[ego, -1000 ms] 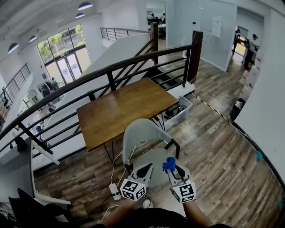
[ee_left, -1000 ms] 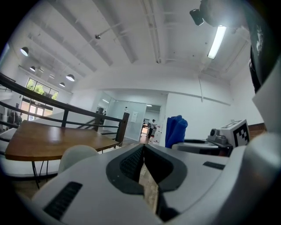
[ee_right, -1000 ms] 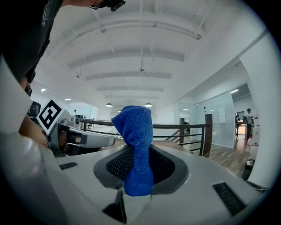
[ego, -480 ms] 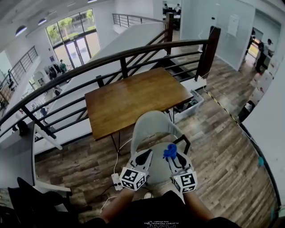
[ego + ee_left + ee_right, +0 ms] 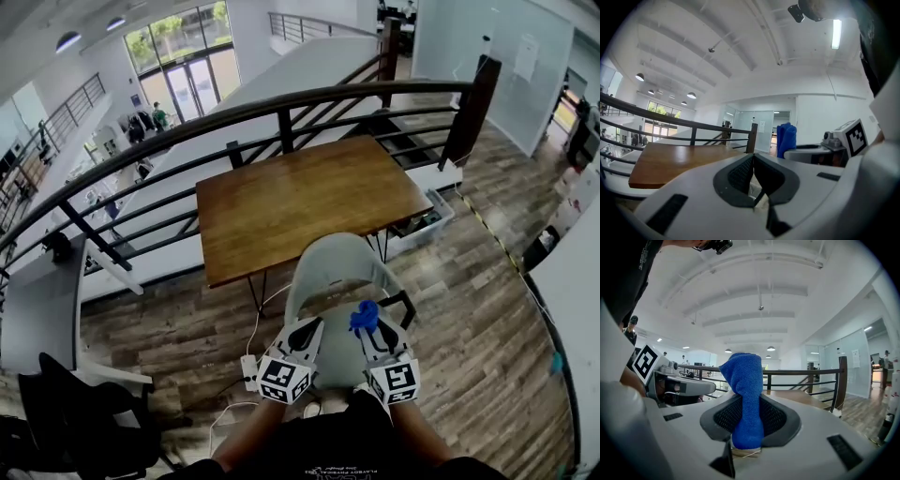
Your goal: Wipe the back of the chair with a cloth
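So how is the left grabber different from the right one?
The right gripper is shut on a blue cloth; the left gripper is shut on nothing. The cloth sticks up beyond the right gripper's jaws; the left gripper's jaws meet bare. Both are held side by side near the grey chair.

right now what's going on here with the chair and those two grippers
A person holds a gripper in each hand over a grey chair at a wooden table. The right gripper is shut on a blue cloth; the left gripper is shut with nothing in it. The cloth is not on the chair's back yet, so wiping hasn't started.
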A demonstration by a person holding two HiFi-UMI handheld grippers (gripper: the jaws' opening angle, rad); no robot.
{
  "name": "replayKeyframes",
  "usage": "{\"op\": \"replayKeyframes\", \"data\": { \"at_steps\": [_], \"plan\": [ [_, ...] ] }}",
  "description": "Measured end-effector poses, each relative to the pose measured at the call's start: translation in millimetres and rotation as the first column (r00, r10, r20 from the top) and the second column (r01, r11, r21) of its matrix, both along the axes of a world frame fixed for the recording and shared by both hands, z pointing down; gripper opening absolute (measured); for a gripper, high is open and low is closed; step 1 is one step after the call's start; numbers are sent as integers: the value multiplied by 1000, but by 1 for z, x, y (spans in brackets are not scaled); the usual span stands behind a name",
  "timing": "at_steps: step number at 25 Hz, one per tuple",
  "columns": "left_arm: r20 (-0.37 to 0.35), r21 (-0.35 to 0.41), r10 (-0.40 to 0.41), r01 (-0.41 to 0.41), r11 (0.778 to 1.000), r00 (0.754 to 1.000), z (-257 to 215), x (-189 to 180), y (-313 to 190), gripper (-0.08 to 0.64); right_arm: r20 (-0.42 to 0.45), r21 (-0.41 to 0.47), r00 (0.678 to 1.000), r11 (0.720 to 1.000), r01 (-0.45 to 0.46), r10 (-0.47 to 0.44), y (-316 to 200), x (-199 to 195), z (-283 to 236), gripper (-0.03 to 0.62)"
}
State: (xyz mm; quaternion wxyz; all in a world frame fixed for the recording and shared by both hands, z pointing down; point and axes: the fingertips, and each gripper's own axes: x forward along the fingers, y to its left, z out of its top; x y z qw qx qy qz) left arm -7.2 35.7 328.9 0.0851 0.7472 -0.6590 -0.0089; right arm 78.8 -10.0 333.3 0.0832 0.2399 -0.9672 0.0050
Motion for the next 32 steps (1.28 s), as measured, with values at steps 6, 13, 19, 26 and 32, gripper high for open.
{"op": "replayKeyframes", "data": {
  "at_steps": [6,13,19,26,32],
  "plan": [
    [-14,-40,-71,71,997,997,11,-6,-30,8,15,-18,998,998,68,-68,-40,-10,10,101],
    [15,-62,-130,131,989,991,16,-2,-72,8,8,-79,986,983,166,-166,-92,-19,26,101],
    [18,-92,-204,205,974,979,27,1,-103,8,14,-89,970,966,244,-244,-142,-24,30,101],
    [-16,-141,-354,348,927,935,50,-22,-120,8,-8,-129,939,931,341,-345,-169,-41,57,101],
    [-42,-162,-407,396,904,912,59,-46,-125,8,15,-167,938,924,343,-345,-184,-62,72,101]
  ]
}}
